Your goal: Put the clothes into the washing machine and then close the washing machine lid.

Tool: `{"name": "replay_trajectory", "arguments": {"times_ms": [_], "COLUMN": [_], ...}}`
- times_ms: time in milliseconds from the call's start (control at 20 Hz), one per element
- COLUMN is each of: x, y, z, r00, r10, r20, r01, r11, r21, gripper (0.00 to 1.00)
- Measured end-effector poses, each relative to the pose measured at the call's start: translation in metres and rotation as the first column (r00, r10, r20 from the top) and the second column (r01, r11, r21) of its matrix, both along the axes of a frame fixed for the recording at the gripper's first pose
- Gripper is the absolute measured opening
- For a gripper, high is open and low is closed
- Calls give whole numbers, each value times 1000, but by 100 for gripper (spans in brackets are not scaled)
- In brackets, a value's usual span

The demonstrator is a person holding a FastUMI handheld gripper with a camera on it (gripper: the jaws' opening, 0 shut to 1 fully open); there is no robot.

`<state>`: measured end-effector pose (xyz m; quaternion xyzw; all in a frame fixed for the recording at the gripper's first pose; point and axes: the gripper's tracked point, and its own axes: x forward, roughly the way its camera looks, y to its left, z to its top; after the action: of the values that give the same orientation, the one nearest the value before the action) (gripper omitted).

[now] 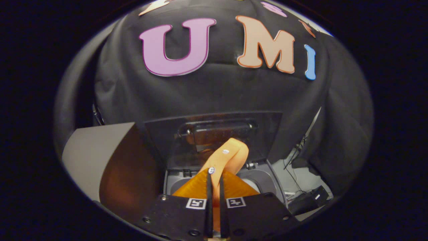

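An orange garment with white buttons (pixel 224 160) is pinched between the two black fingers of my gripper (pixel 215 177), which is shut on it. The cloth sticks up past the fingertips and hangs down on both sides of them. Just beyond and below lies the grey washing machine (pixel 264 175) with its round opening partly hidden by the cloth. Its dark see-through lid (pixel 214 134) stands raised behind the opening and mirrors the orange cloth.
A pale panel (pixel 93 154) with a brownish surface beside it stands left of the machine. Right of the machine, cables and a black box (pixel 307 199) lie on the floor. The black cloth wall hangs close behind the lid.
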<state>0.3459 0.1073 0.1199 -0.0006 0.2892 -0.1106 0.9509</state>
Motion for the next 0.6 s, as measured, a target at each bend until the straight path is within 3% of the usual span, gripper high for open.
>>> {"name": "replay_trajectory", "arguments": {"times_ms": [150, 600], "x": [6, 4], "y": [-9, -8], "z": [3, 19], "r00": [998, 994], "r10": [-19, -6], "r20": [52, 110], "r01": [19, 4], "r11": [1000, 1000], "r21": [2, 14], "gripper": [24, 25]}}
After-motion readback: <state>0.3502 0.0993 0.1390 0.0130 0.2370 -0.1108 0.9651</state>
